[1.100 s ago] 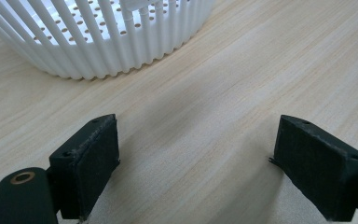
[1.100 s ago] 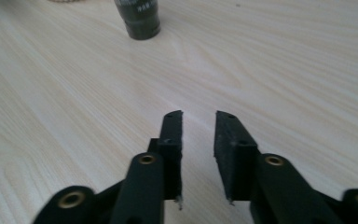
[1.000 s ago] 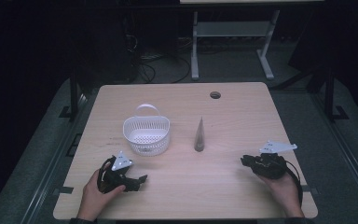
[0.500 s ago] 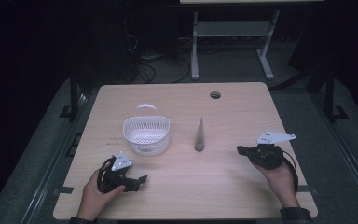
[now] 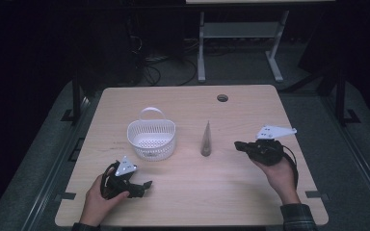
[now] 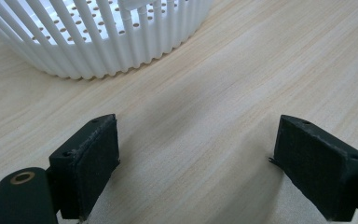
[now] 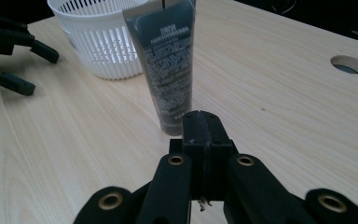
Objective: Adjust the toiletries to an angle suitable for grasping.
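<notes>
**Right gripper clenched on nothing, tube standing mid-table**

I'm holding my right gripper (image 5: 241, 145) just above the table (image 5: 250, 202) near its right edge, jaws pressed fully together with nothing between them. It's pointing at the dark tube (image 5: 205, 138), which is standing upright on its cap around the middle of the table, close in front of the jaws but not touching them. The white basket (image 5: 151, 138) is sitting just beside the tube, toward the left edge. My left gripper (image 5: 147, 185) is resting near the front-left corner, jaws spread wide over bare wood, basket wall right ahead of it.
</notes>
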Demonstrator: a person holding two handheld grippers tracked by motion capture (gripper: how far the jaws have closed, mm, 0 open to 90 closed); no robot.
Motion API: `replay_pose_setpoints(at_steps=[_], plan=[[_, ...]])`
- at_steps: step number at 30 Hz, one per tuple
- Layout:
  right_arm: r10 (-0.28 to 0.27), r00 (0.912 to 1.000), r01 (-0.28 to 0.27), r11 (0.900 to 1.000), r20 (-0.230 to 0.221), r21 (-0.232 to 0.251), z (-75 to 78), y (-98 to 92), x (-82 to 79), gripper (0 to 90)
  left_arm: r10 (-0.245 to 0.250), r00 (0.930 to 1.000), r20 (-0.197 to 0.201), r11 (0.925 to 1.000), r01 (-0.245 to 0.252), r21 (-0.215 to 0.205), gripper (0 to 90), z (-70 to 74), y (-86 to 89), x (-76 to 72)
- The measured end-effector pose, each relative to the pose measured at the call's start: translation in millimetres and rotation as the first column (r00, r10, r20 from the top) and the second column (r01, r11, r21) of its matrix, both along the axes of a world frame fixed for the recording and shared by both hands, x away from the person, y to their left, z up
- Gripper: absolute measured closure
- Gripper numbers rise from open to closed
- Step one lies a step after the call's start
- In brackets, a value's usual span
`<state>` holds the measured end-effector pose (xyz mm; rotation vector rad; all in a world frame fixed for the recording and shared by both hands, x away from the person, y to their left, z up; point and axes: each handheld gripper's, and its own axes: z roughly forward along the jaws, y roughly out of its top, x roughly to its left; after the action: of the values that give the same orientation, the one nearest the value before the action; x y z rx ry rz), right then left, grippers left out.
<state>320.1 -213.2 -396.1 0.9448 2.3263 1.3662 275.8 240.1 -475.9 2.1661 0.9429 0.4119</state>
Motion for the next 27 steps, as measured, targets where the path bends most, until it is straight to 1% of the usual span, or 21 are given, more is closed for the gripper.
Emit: replay_pose_setpoints(at_steps=[7, 9, 10, 11, 12, 13, 18, 27], plan=[[0.021, 0.9997, -0.021, 1.000, 0.007, 0.013, 6.5, 8.6, 4.2, 89.5, -0.004, 1.0000, 0.000, 1.0000, 0.004, 0.000, 12.9, 0.0, 0.3, 0.0], [0.031, 0.9995, -0.031, 0.999, 0.010, 0.016, 8.2, 12.3, 6.1, 89.5, -0.005, 1.0000, 0.002, 1.0000, 0.005, 0.002, 12.9, 0.1, 0.4, 0.1], [0.044, 0.9989, -0.044, 0.999, 0.014, 0.020, 10.0, 16.1, 8.3, 89.6, -0.005, 1.0000, 0.001, 1.0000, 0.005, 0.002, 12.9, 0.0, 0.4, 0.2], [0.044, 0.9989, -0.044, 0.999, 0.014, 0.020, 10.0, 16.1, 8.3, 89.6, -0.005, 1.0000, 0.001, 1.0000, 0.005, 0.002, 12.9, 0.1, 0.4, 0.2], [0.057, 0.9983, -0.057, 0.998, 0.015, 0.024, 11.6, 20.4, 10.2, 89.5, -0.005, 1.0000, 0.001, 1.0000, 0.005, 0.002, 12.9, 0.1, 0.3, 0.1], [0.057, 0.9983, -0.057, 0.998, 0.015, 0.024, 11.6, 20.4, 10.2, 89.5, -0.005, 1.0000, 0.001, 1.0000, 0.005, 0.002, 12.9, 0.1, 0.3, 0.1], [0.086, 0.9960, -0.086, 0.996, 0.025, 0.027, 15.9, 32.5, 13.8, 89.5, -0.004, 1.0000, 0.001, 1.0000, 0.004, 0.000, 12.9, 0.0, 0.2, 0.1], [0.113, 0.9931, -0.114, 0.993, 0.033, 0.031, 20.2, 45.1, 20.2, 89.5, -0.006, 1.0000, 0.001, 1.0000, 0.006, 0.003, 12.9, 0.1, 0.4, 0.2]])
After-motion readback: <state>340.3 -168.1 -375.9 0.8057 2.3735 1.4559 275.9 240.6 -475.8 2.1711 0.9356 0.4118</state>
